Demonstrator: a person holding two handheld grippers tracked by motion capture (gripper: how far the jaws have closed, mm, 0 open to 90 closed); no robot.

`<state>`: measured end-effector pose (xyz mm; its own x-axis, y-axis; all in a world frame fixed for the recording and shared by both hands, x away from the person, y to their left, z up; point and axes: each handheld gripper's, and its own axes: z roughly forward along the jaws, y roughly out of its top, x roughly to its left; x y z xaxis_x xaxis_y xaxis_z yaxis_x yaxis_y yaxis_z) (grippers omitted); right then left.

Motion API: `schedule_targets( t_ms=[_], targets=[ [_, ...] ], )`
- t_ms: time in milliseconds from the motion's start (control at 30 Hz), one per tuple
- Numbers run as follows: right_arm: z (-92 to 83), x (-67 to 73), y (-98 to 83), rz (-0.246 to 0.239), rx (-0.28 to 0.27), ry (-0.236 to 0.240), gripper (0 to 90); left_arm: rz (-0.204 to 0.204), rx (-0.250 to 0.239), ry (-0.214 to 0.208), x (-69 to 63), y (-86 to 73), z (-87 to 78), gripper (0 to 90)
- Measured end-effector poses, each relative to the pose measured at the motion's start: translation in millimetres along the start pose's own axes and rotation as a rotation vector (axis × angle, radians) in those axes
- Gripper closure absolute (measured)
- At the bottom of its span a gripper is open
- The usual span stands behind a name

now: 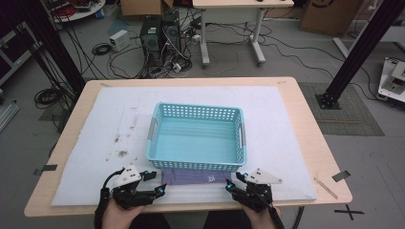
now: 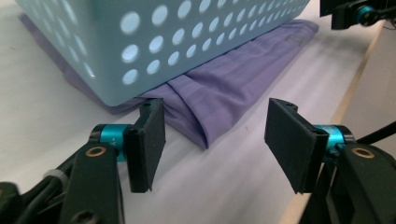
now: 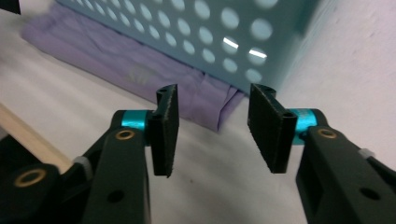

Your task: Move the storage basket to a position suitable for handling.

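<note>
A teal perforated basket (image 1: 196,110) stands empty in the middle of the white mat. A purple cloth (image 1: 191,176) lies flat with its far part pinned under the basket's near wall. My left gripper (image 1: 157,182) is low at the cloth's left end, jaws open. In the left gripper view a folded corner of the cloth (image 2: 233,84) lies just ahead of my left gripper (image 2: 215,112), below the basket (image 2: 140,46). My right gripper (image 1: 233,180) is at the cloth's right end, open. In the right gripper view the cloth's corner (image 3: 210,102) sits ahead of my right gripper (image 3: 213,93), untouched.
A white foam mat (image 1: 95,143) covers most of the wooden table (image 1: 310,157). The table's near edge runs right behind both hands. Beyond the table are computer towers (image 1: 160,33), cables on the floor, another desk and black frame posts (image 1: 358,52).
</note>
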<state>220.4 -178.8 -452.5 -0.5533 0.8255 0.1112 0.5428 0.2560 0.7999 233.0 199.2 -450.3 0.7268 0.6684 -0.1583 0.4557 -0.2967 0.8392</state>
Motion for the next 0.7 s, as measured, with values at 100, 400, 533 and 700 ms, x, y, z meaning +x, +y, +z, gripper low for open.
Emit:
schedule_targets(
  t_ms=[100, 400, 533, 700],
  targets=[
    [12.4, 0.7, 1.7, -0.003, 0.060, -0.005, 61.6, -0.028, 0.044, -0.003, 1.3, 0.4, 11.6, 52.7],
    [13.6, 3.8, 2.9, -0.064, 0.061, 0.008, 89.3, -0.016, 0.071, 0.019, -3.6, 2.3, 16.1, 86.8],
    [9.1, 3.7, -0.9, -0.059, 0.054, 0.019, 90.0, -0.019, 0.066, 0.017, -6.7, -0.6, 12.3, 87.2],
    [-6.0, 11.7, -10.6, -0.085, 0.047, 0.039, 90.0, 0.014, 0.069, 0.005, -20.7, -8.1, -0.8, 87.1]
  ],
)
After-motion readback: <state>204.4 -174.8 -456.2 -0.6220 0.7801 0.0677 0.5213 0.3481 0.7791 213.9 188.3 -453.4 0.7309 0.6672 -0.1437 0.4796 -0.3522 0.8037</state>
